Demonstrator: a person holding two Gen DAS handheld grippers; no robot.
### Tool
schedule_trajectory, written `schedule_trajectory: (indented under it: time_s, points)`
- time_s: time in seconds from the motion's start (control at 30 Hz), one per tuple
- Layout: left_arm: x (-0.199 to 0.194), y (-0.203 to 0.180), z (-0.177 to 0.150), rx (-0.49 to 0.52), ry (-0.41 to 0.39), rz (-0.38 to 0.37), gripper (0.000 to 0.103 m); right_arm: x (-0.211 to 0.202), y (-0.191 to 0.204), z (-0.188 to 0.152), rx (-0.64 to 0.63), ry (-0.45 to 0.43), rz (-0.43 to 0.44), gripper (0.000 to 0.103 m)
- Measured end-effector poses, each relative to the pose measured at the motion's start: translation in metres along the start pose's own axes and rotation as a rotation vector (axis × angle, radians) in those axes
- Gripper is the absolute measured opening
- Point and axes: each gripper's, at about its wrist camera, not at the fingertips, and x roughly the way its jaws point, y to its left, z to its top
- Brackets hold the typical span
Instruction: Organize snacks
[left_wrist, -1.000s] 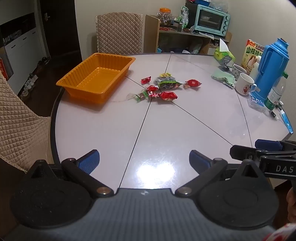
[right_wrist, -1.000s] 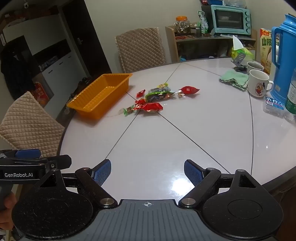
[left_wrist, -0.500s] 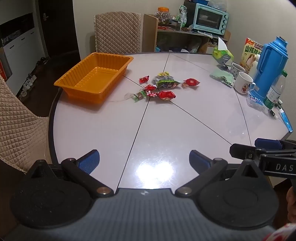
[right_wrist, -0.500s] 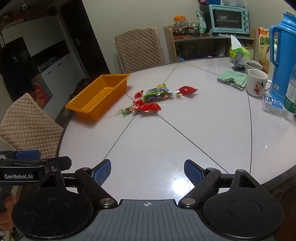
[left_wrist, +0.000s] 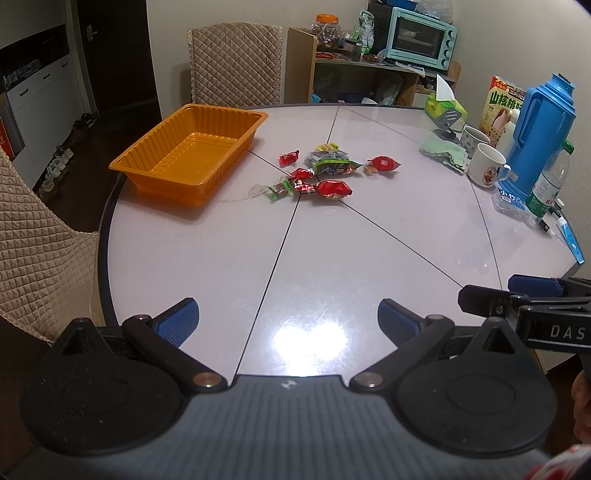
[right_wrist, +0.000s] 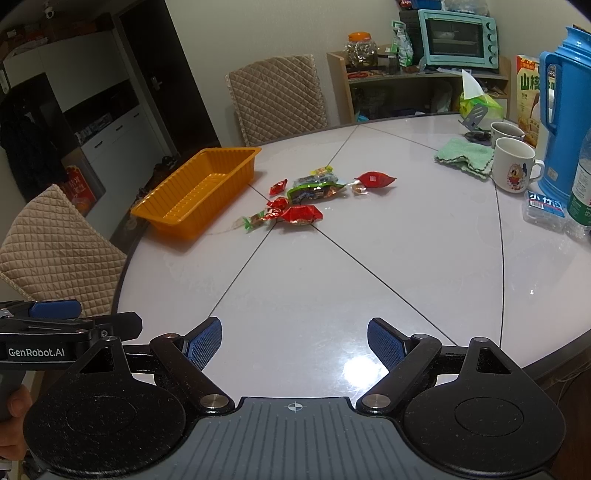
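Holding wide, both claws (left_wrist: 288, 321) (right_wrist: 294, 341) have barely shifted.

Glossy table (left_wrist: 388, 236), ribbed plastic tray (left_wrist: 192, 155), quilted cloth chair (left_wrist: 234, 62)

You have a round white table (left_wrist: 369, 240) split by dark seams. On its right side stand a blue thermos (left_wrist: 539, 136), 2 mugs (left_wrist: 487, 170) just beside it, a green cloth (left_wrist: 443, 151), a tissue box (left_wrist: 443, 105), a snack carton (left_wrist: 504, 107) and a water bottle (left_wrist: 548, 188). You see 2 quilted chairs (left_wrist: 234, 62), 1 at the far edge and 1 at the left. Behind them, a wooden shelf (right_wrist: 406, 88) carries a teal toaster oven (right_wrist: 458, 37) and a jar (right_wrist: 360, 50).
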Motion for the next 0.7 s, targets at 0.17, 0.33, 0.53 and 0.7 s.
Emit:
schedule_trajectory:
  time_s: [0.17, 0.33, 0.53, 0.7]
  points:
    - [-0.0011, 0.0016, -0.0004, -0.002, 0.0, 0.0, 0.103, 0.0002, -0.0015, 0.0012, -0.002, 0.0, 0.0, 0.086]
    - [-0.0012, 0.0017, -0.0003, -0.002, 0.001, -0.001, 0.103, 0.0004, 0.0004, 0.0007, -0.001, -0.001, 0.0, 0.086]
    - [-0.0012, 0.0017, -0.0001, -0.002, 0.001, 0.0, 0.103, 0.0007, 0.0004, 0.0008, -0.002, -0.001, 0.0, 0.086]
    - [-0.0013, 0.0054, -0.0004, -0.004, 0.001, -0.002, 0.103, 0.001, 0.0009, 0.0008, -0.002, -0.001, -0.001, 0.086]
